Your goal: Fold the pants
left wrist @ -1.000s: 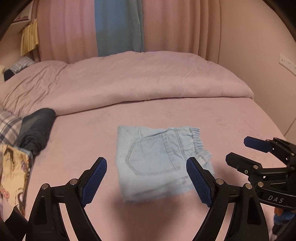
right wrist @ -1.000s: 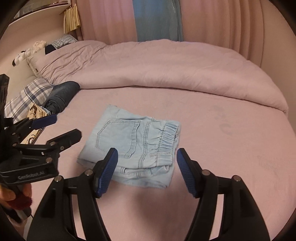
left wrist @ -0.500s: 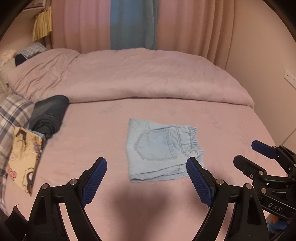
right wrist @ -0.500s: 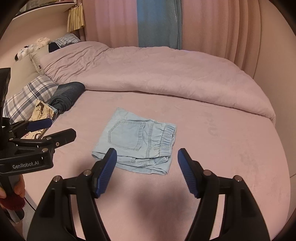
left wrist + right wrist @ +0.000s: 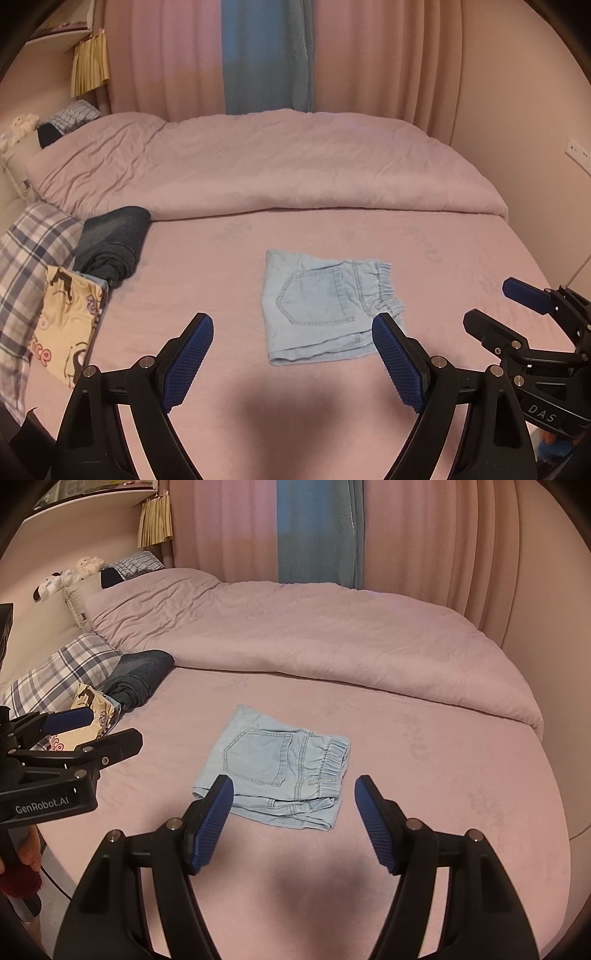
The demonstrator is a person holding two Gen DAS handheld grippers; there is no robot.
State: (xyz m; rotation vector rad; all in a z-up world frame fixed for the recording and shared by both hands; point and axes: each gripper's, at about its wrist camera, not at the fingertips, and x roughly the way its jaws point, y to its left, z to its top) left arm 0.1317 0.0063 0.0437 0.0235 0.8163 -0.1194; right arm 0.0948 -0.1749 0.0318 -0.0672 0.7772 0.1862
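Both of my tongs have pulled up and back since a second ago, so the folded pants (image 5: 325, 306) look smaller and sit farther out on the pink bed (image 5: 207, 266). At the far left lie a plaid pillow (image 5: 26, 266), a printed cloth (image 5: 64, 325) and a dark rolled garment (image 5: 110, 247), well apart from the pants. My left tongs (image 5: 291, 354) hang released with nothing between their pads. The pants rest flat mid-bed as a compact packet, back pocket up, elastic waistband to the right. I judge them light, soft denim that flops unless supported, so I would pinch through all layers at the thick waistband edge. My right tongs (image 5: 293, 819) hover released and empty too.
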